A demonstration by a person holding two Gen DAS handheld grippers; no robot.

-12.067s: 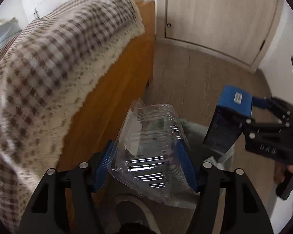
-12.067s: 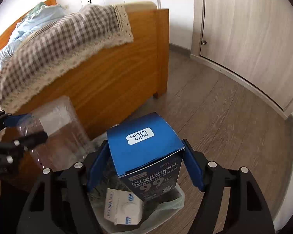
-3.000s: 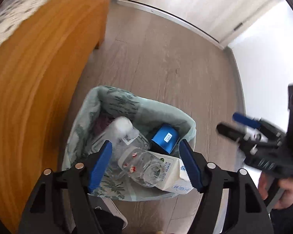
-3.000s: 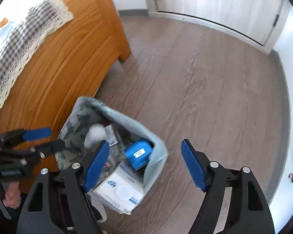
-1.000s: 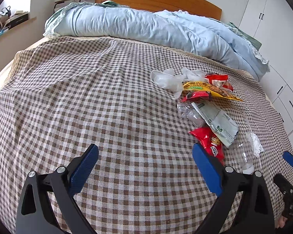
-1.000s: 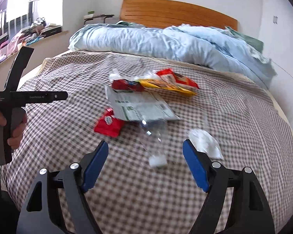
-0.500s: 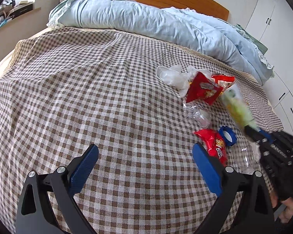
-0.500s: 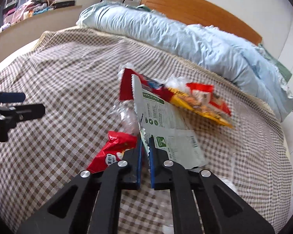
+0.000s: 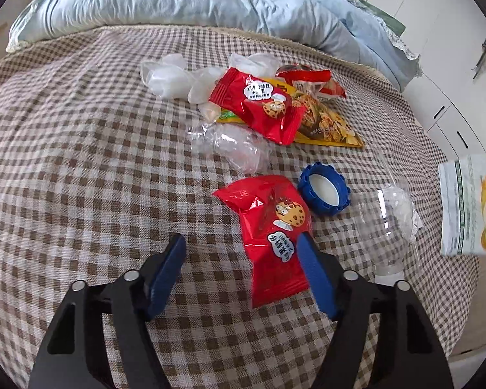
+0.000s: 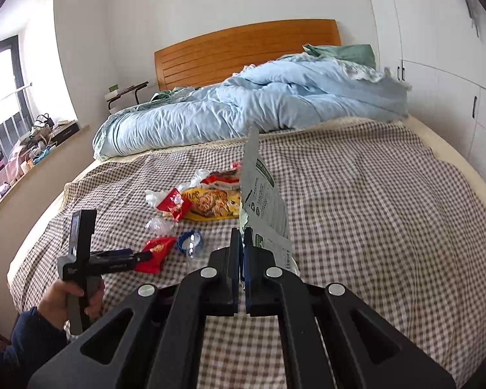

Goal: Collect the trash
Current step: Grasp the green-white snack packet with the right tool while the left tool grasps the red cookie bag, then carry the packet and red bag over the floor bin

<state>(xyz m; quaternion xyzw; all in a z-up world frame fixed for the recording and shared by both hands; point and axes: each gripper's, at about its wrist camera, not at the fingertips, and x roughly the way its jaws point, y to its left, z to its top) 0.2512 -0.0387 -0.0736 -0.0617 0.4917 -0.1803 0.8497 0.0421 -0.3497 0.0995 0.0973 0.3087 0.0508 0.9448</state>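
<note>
The red cookie wrapper (image 9: 275, 233) lies flat on the checked bedspread (image 9: 81, 162), between the blue pads of the left tool (image 9: 241, 272). Those jaws have just been closing and stand partly spread: the right pad sits at the wrapper's right edge, the left pad well clear of it, with bare cloth between, so nothing is pinched yet. The wrapper's long axis runs roughly along the tool's pointing line, tilted a little to the left at its far end, which is crumpled; the near end lies just short of the pads' roots. I judge that the tool needs to shift slightly right before it pinches.

Just beyond the wrapper on the right lies a blue cap (image 9: 324, 189), open side up, and a clear plastic bottle (image 9: 385, 220) beside that. Farther out sit a second red wrapper (image 9: 259, 105) and a yellow snack bag (image 9: 324, 120).

The right tool (image 10: 243, 243) is pressed together on a white-green pouch (image 10: 262, 194), held on edge above the bed, so the left hand (image 10: 68, 298) is the nearer to the wrapper.
</note>
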